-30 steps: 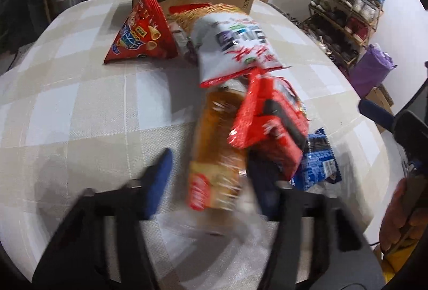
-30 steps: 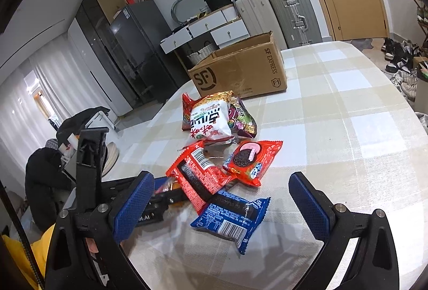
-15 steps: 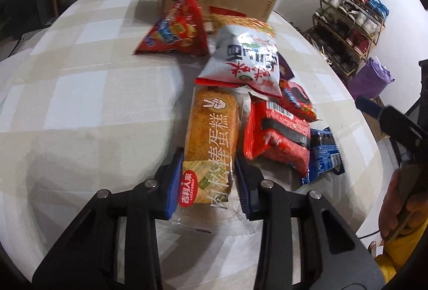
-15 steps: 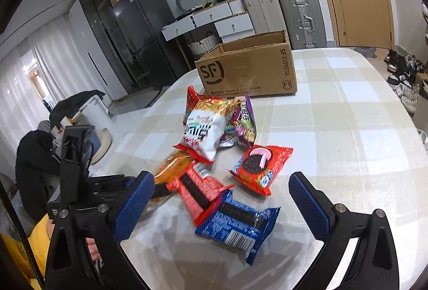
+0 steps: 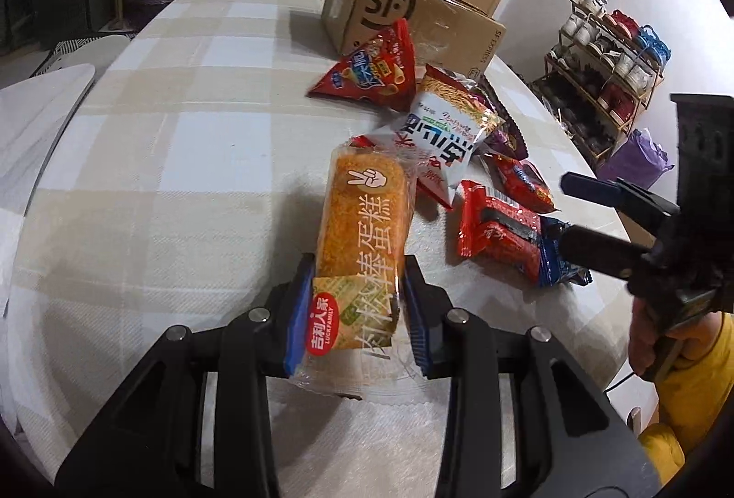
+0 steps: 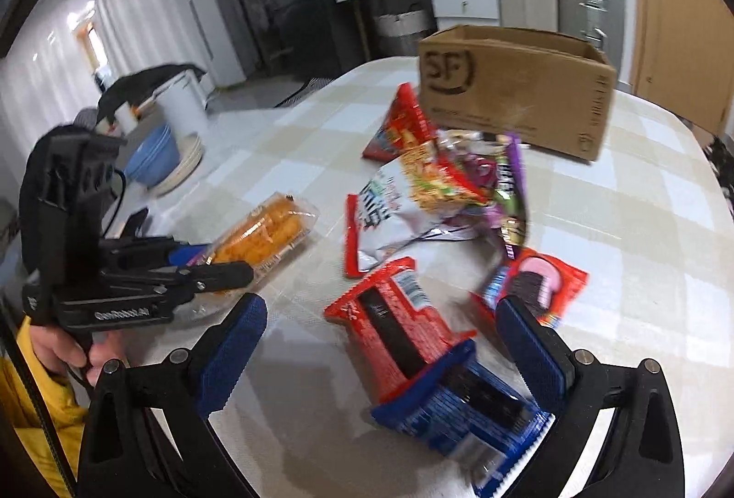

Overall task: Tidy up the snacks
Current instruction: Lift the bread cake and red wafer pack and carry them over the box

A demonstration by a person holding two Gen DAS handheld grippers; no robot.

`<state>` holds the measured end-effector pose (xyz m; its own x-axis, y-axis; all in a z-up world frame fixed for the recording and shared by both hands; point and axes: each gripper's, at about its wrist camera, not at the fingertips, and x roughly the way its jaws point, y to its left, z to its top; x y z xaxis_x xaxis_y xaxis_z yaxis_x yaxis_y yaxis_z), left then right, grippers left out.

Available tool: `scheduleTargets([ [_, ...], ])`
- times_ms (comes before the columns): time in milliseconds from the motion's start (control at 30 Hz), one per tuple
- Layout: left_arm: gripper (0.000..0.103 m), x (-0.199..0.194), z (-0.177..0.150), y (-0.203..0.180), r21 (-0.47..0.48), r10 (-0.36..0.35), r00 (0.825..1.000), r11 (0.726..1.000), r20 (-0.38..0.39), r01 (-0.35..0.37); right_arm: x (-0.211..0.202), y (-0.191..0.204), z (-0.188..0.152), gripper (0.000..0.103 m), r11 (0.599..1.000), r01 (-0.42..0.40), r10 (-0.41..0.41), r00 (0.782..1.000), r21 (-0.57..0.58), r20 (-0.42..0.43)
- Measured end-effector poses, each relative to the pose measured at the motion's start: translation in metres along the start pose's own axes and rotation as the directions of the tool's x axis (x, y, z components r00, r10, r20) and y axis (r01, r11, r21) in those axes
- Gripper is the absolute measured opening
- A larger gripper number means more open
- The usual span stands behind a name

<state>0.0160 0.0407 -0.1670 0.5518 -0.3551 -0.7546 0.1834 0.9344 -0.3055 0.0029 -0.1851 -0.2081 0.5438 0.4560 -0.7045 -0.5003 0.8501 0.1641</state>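
The long orange cake bar in clear plastic wrap point(image 5: 362, 241) is pinched at its near end by the left gripper point(image 5: 355, 314), blue fingers point(image 5: 296, 314) pressing both sides, over the checked beige counter point(image 5: 183, 158). The right gripper point(image 6: 380, 342) has its fingers spread wide above a red packet point(image 6: 390, 328) and blue packet point(image 6: 463, 406). A brown cardboard box point(image 6: 514, 94) stands beyond.

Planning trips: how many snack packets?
7: cake in left claw; red chips by box; white bag, purple packet mid-pile; red cookie, red wafer, blue packet near right claw. Others may hide.
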Motion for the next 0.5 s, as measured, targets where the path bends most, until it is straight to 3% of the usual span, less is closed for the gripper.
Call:
scheduleTargets([
  [233,0.032,-0.017,-0.018,0.021,-0.038,0.01,1.0,0.999,0.011,-0.01,0.029,0.003,0.006,0.083,0.997,-0.027,0.021,0.997,-0.069,-0.078],
  [500,0.032,-0.017,-0.023,0.025,-0.049,0.012,1.0,0.999,0.006,-0.012,0.052,-0.002,0.005,0.075,0.993,-0.028,0.011,0.988,-0.113,-0.152],
])
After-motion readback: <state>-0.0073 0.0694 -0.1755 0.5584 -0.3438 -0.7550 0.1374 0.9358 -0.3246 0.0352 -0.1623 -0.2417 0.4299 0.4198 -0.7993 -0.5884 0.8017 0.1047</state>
